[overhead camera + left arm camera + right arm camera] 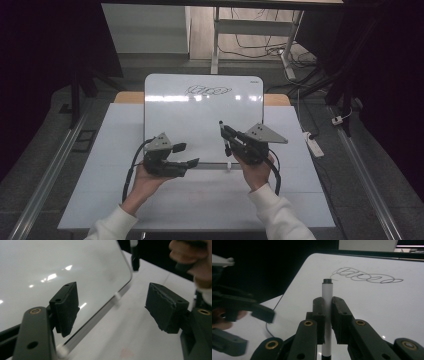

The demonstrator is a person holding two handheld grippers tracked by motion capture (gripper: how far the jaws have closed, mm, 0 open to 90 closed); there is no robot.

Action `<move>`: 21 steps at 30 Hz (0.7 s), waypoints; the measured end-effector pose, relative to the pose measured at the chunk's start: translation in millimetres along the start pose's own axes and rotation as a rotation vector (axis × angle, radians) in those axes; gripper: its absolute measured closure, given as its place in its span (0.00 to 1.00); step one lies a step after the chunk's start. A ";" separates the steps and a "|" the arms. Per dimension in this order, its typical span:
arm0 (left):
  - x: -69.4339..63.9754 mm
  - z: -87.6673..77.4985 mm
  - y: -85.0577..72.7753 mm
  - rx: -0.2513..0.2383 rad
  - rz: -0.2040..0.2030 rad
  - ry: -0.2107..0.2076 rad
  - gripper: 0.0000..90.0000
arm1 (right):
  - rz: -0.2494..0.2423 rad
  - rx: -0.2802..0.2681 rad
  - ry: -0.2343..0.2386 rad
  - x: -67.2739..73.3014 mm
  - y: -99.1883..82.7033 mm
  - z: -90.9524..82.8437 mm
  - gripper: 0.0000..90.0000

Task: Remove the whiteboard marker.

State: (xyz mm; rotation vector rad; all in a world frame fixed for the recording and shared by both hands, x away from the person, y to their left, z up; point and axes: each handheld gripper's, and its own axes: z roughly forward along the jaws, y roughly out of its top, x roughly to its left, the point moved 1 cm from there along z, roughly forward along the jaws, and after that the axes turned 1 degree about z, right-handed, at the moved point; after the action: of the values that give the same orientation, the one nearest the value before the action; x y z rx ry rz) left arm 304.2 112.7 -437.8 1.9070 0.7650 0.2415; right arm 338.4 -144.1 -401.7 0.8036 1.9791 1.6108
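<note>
**Marker clamped and raised over a scribbled whiteboard**

High view: a whiteboard (203, 117) lies flat on the white table (300, 190), with a looping black scribble (208, 90) near its far edge. The right gripper (223, 134) sits over the board's near right part, jaws closed on a whiteboard marker (223, 136) whose tip points toward the far side. The marker seems to be above the surface rather than pressed to it, though contact is hard to judge from here. The left gripper (186, 155) rests low at the board's near left corner, jaws apart and holding nothing; it is likely placed there to steady the board while the other hand works.

Left gripper view: the two black jaws stand wide open with empty space between them. One pad (66, 307) hangs over the glossy board, the other over bare table, so the jaws straddle the board's near edge (100, 317). The person's right hand (192, 262) is at the far upper right.

Right gripper view: both jaws squeeze the marker's white barrel (327, 300) about midway, leaving its dark end free and aimed at the scribble (367, 277) farther up the board. The grip keeps the marker in line with the jaws, which suits drawing or pointing.
</note>
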 end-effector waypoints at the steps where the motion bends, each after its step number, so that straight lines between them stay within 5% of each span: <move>1: 0.0 0.0 0.0 0.000 0.000 0.000 0.32 | -0.001 0.000 0.007 2.1 -1.3 -0.9 0.90; 13: -8.4 44.4 13.4 0.052 -0.010 -0.115 0.42 | -0.031 0.029 0.085 21.7 -8.9 3.1 0.89; 21: -5.5 54.2 12.2 0.081 -0.024 -0.161 0.54 | -0.059 0.048 0.109 29.6 -13.3 8.8 0.89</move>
State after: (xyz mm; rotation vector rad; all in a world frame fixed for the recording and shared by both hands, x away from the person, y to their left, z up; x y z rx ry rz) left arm 331.1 65.5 -451.0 1.9650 0.6983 0.0416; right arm 321.0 -119.3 -416.2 0.6811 2.1045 1.6093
